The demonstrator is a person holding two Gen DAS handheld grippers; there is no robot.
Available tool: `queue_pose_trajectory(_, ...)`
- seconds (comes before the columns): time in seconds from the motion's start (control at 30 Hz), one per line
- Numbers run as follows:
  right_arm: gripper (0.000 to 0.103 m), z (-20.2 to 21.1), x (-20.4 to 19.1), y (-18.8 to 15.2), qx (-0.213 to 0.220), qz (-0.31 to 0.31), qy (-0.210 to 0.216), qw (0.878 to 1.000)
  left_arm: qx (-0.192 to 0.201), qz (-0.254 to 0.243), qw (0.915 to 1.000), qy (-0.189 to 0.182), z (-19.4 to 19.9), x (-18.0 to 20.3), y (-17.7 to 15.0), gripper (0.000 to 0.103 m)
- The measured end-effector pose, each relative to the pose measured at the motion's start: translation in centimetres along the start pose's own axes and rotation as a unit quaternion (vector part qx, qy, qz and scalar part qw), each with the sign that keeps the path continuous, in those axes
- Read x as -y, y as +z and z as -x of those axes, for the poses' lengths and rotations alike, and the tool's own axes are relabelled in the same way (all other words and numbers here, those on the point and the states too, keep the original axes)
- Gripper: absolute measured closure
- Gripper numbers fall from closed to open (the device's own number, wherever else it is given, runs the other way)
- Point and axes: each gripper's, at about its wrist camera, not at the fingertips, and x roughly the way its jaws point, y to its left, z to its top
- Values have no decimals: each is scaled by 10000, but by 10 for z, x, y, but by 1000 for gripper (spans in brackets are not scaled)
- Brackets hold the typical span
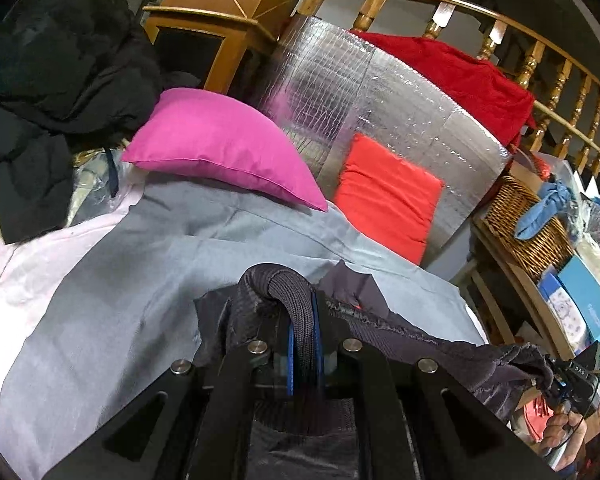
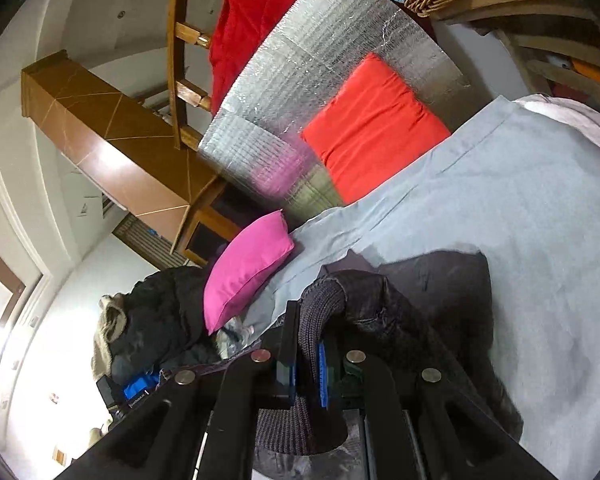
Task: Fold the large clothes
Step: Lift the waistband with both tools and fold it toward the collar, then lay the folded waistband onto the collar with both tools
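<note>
Home, looks like a cluttered bedroom or spare room. Bed with grey sheet (image 1: 112, 280) fills the middle; pink pillow (image 1: 224, 160) at 11 o'clock, orange cushion (image 1: 388, 196) at 1, propped on a silver foil insulation panel (image 1: 380, 92). Turned wooden railing (image 1: 532, 56) runs behind at 1–2 o'clock with a red blanket (image 1: 460, 72) draped over it. Pile of dark coats (image 1: 60, 92) at 10. Wicker basket (image 1: 520, 220) and boxes on shelves at 3. Wooden cabinet (image 1: 204, 36) at 12.
</note>
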Motion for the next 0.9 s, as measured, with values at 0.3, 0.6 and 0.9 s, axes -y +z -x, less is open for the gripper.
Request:
queue_pose_trajectory(0.3,96,-73,27,40,-206,-155,-392,9989,-441,36,9985,319,-79,-10,21,95)
queue_pose_trajectory(0.6,96,-126,66,45,-568,-256,-887,9941,-858,-65,9931,798,-139,-21,4,95)
queue_pose_trajectory(0.9,96,-147,77,47,-760,-167,-1290,9886,-948,-265,9893,1080,-161,-19,-2,95)
